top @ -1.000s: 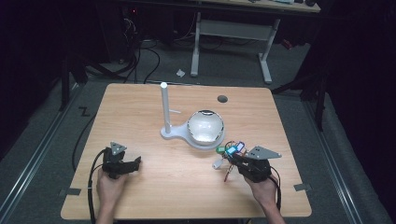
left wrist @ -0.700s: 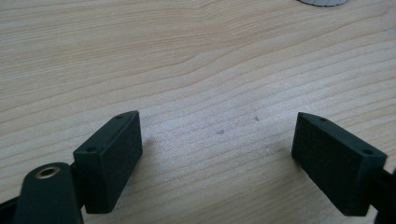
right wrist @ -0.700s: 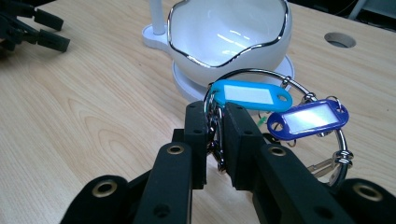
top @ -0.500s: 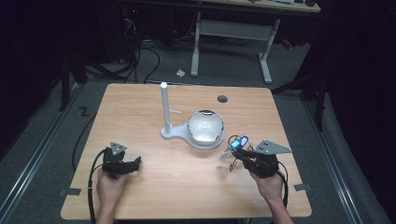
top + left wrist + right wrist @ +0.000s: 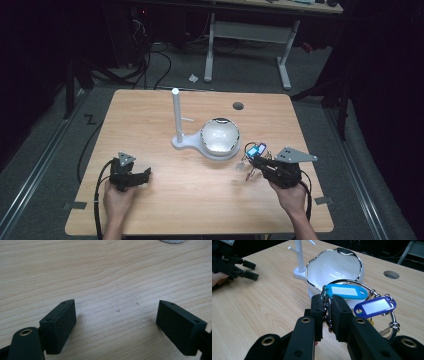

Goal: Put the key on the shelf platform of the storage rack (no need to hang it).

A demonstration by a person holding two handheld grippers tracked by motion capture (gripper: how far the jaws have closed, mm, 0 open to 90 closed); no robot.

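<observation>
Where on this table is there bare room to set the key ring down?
Free: bare table left of the white stand, and the front strip between the left gripper and right gripper. Crowded: around the bowl, where the key ring hangs.

A light wooden desk (image 5: pixel 150 115) with rounded corners stands on a grey floor (image 5: pixel 60 145) in a dim room; the surroundings fade into darkness at the left and right. Near the desk's far right corner there is a round cable hole (image 5: pixel 238 106). Beyond the far edge stands a second table with white metal legs (image 5: pixel 247 32), and black cables (image 5: pixel 150 60) sprawl on the floor beside it. A scrap of white paper (image 5: pixel 193 78) lies on the floor near that table's left leg.
</observation>
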